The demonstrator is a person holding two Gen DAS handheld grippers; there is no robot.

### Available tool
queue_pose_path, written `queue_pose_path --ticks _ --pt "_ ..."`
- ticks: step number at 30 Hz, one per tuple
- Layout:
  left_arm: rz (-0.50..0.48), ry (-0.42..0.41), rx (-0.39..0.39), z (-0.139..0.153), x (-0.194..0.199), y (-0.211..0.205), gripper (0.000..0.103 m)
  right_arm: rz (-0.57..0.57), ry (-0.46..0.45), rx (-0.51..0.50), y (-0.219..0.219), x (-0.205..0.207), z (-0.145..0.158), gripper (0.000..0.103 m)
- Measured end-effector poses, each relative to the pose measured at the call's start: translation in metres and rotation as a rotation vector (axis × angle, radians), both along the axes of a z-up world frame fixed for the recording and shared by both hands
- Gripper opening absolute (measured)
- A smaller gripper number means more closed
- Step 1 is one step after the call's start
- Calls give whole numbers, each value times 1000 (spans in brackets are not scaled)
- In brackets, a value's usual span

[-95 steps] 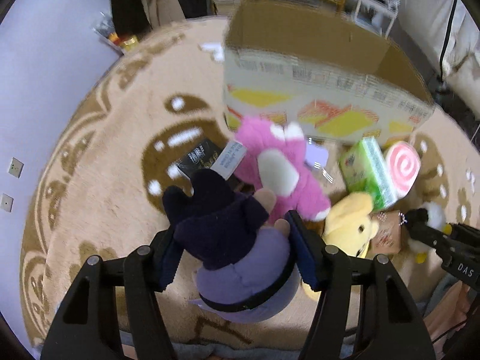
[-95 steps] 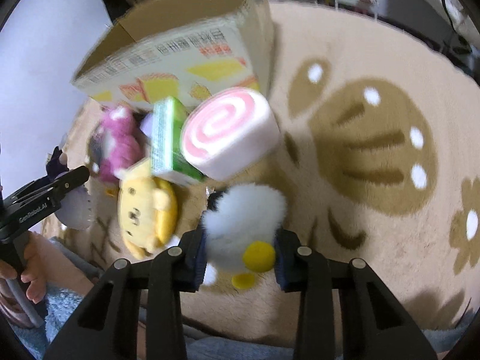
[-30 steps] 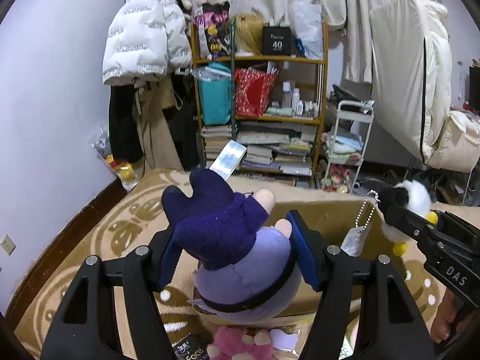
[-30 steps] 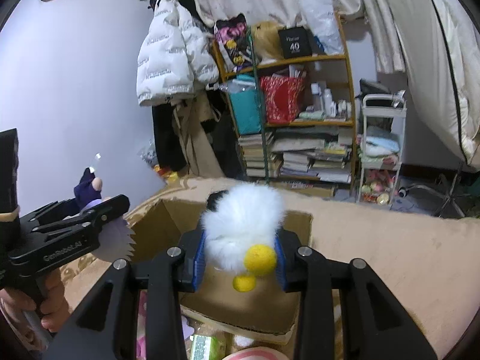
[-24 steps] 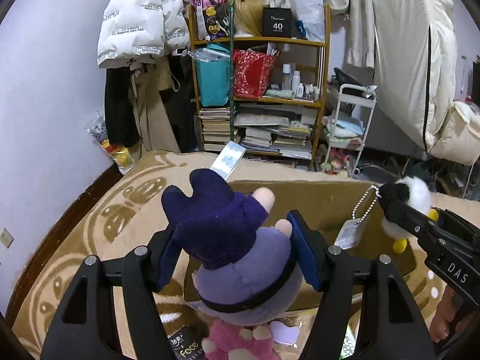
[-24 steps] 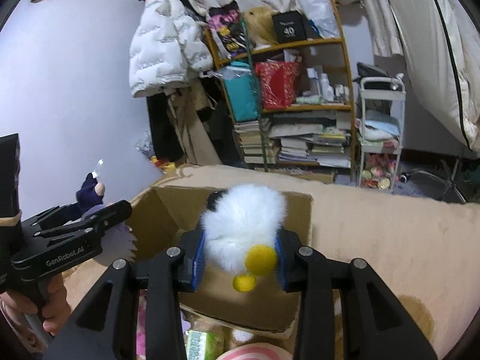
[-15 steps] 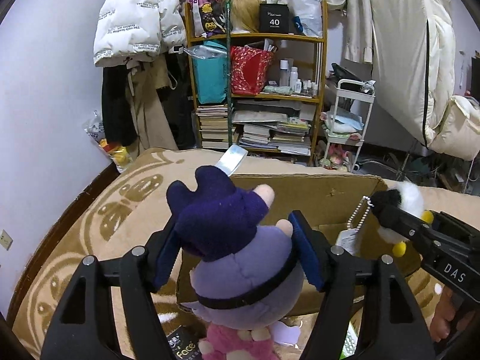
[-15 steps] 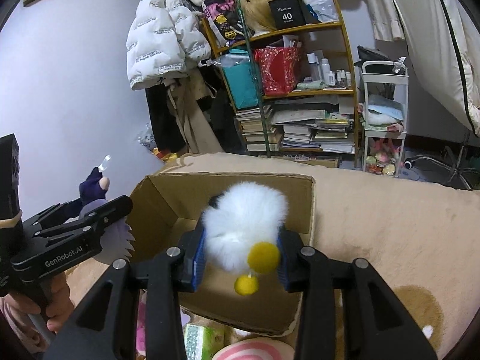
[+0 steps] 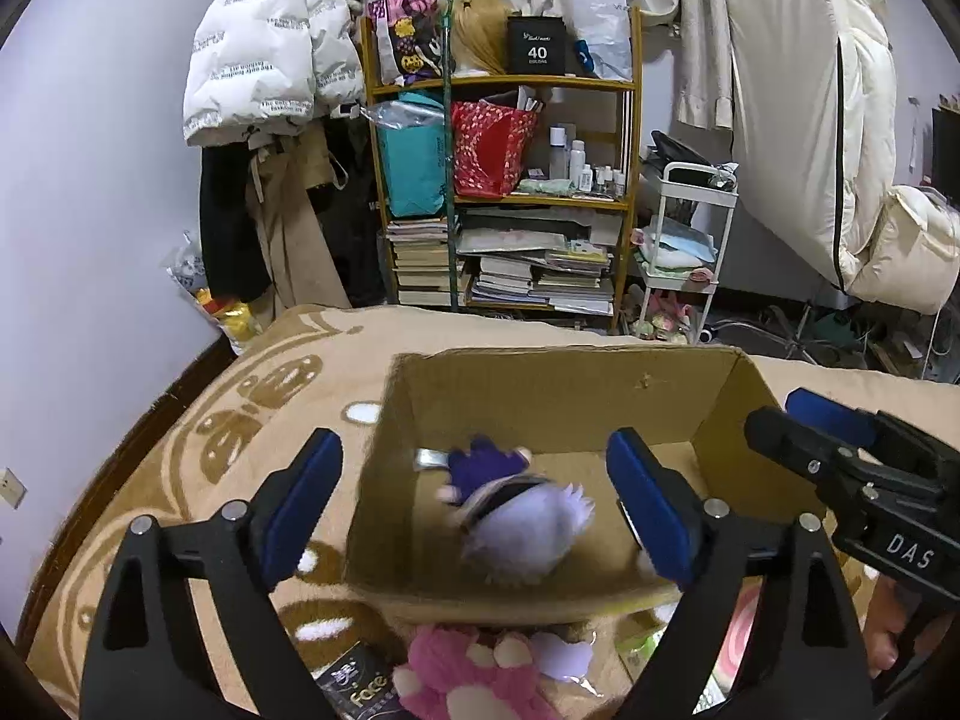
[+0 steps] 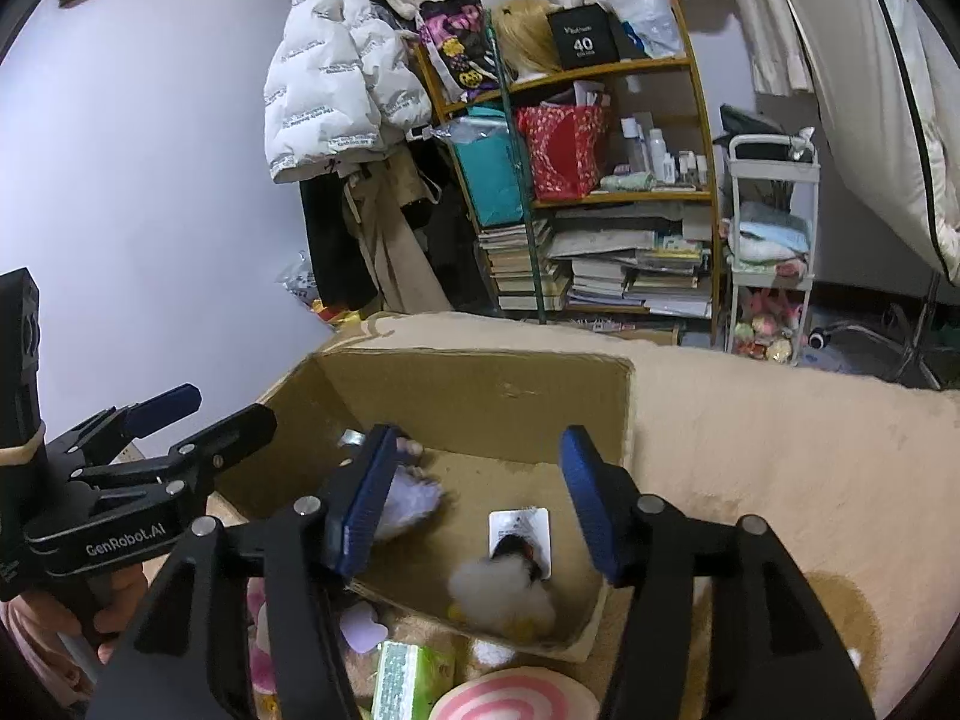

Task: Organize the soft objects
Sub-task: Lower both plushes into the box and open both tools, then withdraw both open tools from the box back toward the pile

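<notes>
1. Left gripper (image 9: 474,504): jaws opening, blue pads well apart, nothing pressed between them. Points down over the open box.

2. Right gripper (image 10: 480,504): jaws opening, blue pads spread wide, nothing gripped. Also points down over the box.

3. Cardboard box (image 9: 564,384): open-topped, standing on the rug, directly ahead of and below both pairs of jaws. The left gripper's left pad sits outside the box's left wall; its right pad lies over the interior.

4. Purple plush (image 9: 516,522): dark purple hat, pale lilac body, blurred. Inside the box, below and between the left jaws, touching neither pad. In the right wrist view it shows partly behind the right gripper's left pad (image 10: 366,504).

5. White fluffy plush (image 10: 504,594): yellow parts at its underside, lying on the box floor below and between the right jaws, clear of both pads. A white tag (image 10: 519,531) lies just beyond it.

6. Pink plush (image 9: 468,678): on the rug outside the box's near wall, below the left jaws.

7. Green packet (image 10: 408,684) and pink swirl cushion (image 10: 510,699): outside the box's near wall, beneath the right jaws, side by side.

8. Beige patterned rug (image 9: 240,396): under the box and all loose items.

9. Person's hand (image 10: 114,606): holds the left gripper's handle, left of the right jaws.
</notes>
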State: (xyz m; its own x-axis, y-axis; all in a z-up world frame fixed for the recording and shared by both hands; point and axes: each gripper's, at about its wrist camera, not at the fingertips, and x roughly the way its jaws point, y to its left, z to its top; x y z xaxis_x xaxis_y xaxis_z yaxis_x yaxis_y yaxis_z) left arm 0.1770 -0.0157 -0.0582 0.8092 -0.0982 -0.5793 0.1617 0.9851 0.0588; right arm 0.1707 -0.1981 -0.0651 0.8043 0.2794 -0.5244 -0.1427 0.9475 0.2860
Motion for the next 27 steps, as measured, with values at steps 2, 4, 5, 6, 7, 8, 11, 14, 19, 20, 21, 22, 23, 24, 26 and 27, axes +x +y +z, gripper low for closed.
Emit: queue_pose_path --ticks 2,4,5,6,7,8,11,14,19,20,21,22,23,24,26,27 --pt "-3 10 23 4 -6 0 90 -10 -13 -13 2 -7 5 72" --pt "-9 9 25 10 -14 2 90 -25 -26 -13 3 -14 11 81" --pt "-6 2 25 13 -19 4 93 -38 -30 -11 3 -18 14 82" --pt "3 -11 24 17 -25 7 98 -49 -32 -7 4 -22 18 86" --pt "11 -23 23 21 -29 9 99 -53 -34 -4 5 -24 21 90" --pt "20 -34 22 26 -34 11 100 -59 -41 -9 7 -29 25 92" --pt "34 -28 14 34 -46 19 100 -79 -73 -48 13 -45 37 103" --pt "46 -27 11 41 -59 26 100 -77 -85 -61 17 -57 45 103" --pt "45 -41 40 51 -81 30 101 -99 -85 -69 20 -76 52 103" --pt "42 -36 45 52 -84 31 101 -104 -85 -67 21 -81 53 103" --pt "39 -25 49 52 -87 33 101 -107 -85 -68 21 -84 53 103" --pt "38 -16 50 52 -88 34 101 -113 -83 -74 21 -88 54 103" --pt "40 -6 48 52 -90 36 101 -114 -84 -77 22 -90 55 103" --pt "42 1 48 52 -92 38 101 -117 -84 -81 22 -93 55 103" --pt "49 20 43 50 -96 41 101 -120 -78 -86 23 -97 57 103" --pt "52 30 40 49 -97 43 101 -121 -74 -87 23 -100 56 103"
